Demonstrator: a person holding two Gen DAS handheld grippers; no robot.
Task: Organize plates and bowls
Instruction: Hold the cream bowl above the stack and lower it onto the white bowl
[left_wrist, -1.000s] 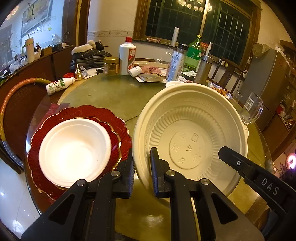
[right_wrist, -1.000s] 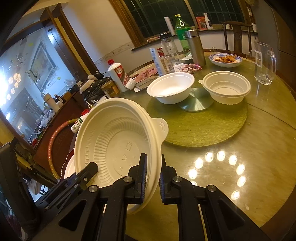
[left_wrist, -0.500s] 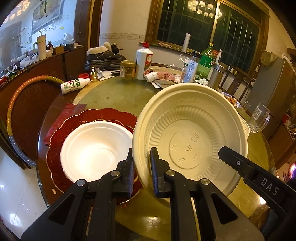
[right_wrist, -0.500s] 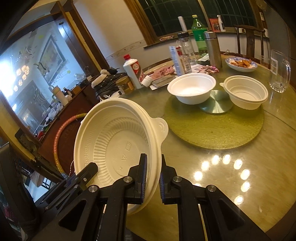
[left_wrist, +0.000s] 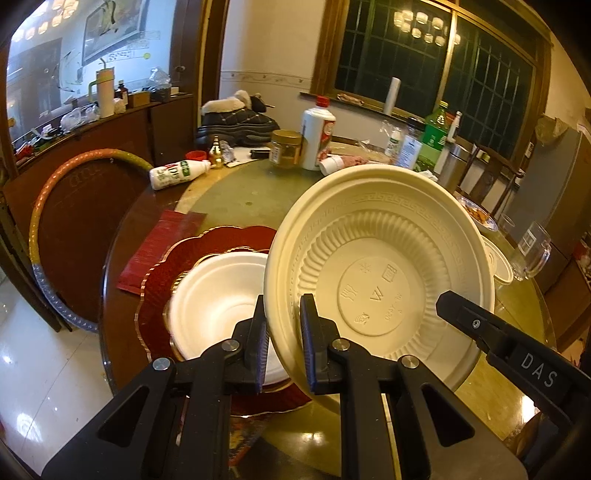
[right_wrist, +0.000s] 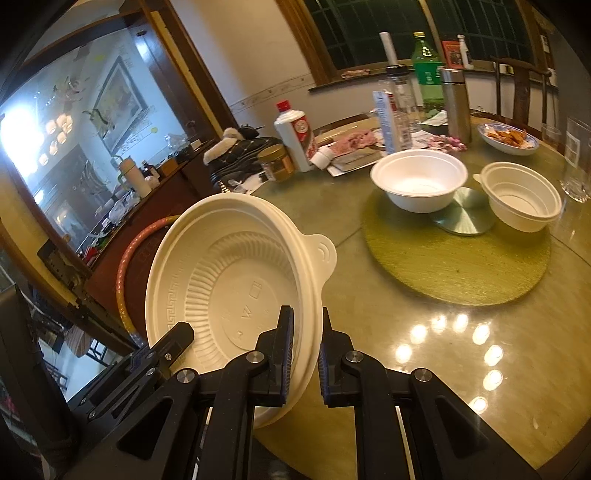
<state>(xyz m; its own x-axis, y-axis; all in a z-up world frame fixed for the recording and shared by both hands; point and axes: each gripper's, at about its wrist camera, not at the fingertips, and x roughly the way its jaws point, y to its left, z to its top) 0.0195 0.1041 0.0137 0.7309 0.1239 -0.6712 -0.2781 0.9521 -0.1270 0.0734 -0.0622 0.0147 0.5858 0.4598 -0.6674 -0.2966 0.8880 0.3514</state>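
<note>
1. Your matt black plastic tools, left tool and right tool, pinch a ribbed, cream moulded-pulp bowl.
2. Beneath you, the counter gleams glossy under glass.
3. A brushed metal disc sits on the rough woven mat.

Two matte black hand-held tongs, one per hand.

The left tongs are built of angular black plastic arms with triangular cut-outs, joined by round silver pivot screws at each link. Their two fingers are flat black bars lined on the inner faces with ribbed blue-violet pads. The right tongs have the same black linkage, the same silver screw heads and the same bluish ribbed pads. Seen from the left wrist camera, the outer side of the right tongs carries a small silver screw and the white letters "DAS" on the black plastic.
</note>
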